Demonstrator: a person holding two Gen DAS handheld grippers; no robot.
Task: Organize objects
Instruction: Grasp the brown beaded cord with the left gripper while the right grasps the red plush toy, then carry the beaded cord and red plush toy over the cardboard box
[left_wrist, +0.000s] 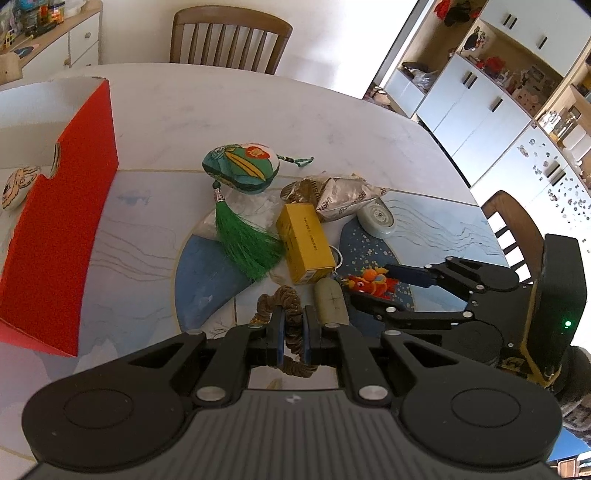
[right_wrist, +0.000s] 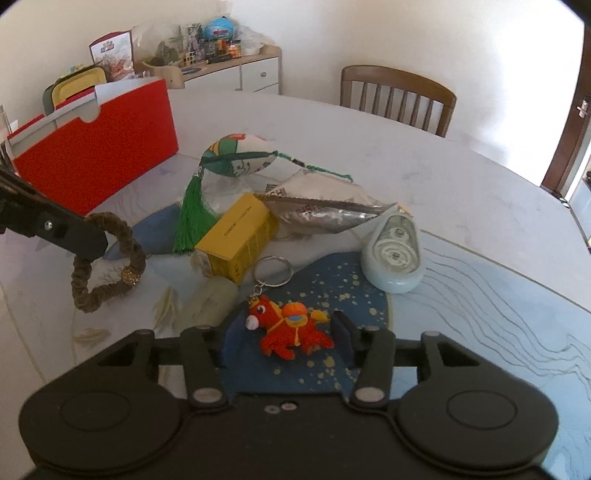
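Up close, the left tongs (left_wrist: 293, 332) are clamped on a brown hair tie (right_wrist: 107, 258), its loop hanging from the pads above the worktop (left_wrist: 184, 110). The right tongs (right_wrist: 286, 341) stand apart around a red horse keychain (right_wrist: 291, 328) that lies on the worktop's dark blue patch, the pads not touching it; its metal ring (right_wrist: 273, 271) lies just beyond. No earlier picture shows how the jaws moved. Beside the horse rests a pale grey-green block (left_wrist: 330, 302), and behind that a yellow box (left_wrist: 304, 243) on its side. A green tassel (left_wrist: 247, 243) trails from an embroidered pouch (left_wrist: 240, 168), touching the box's left face. A crumpled silver packet (left_wrist: 343, 197) lies behind the box, with a pale blue tape dispenser (right_wrist: 395, 258) next to it. A red box (left_wrist: 62, 221) stands open at the worktop's left, well apart from the pile. Two wooden chairs (left_wrist: 229, 37) wait at the far edge.
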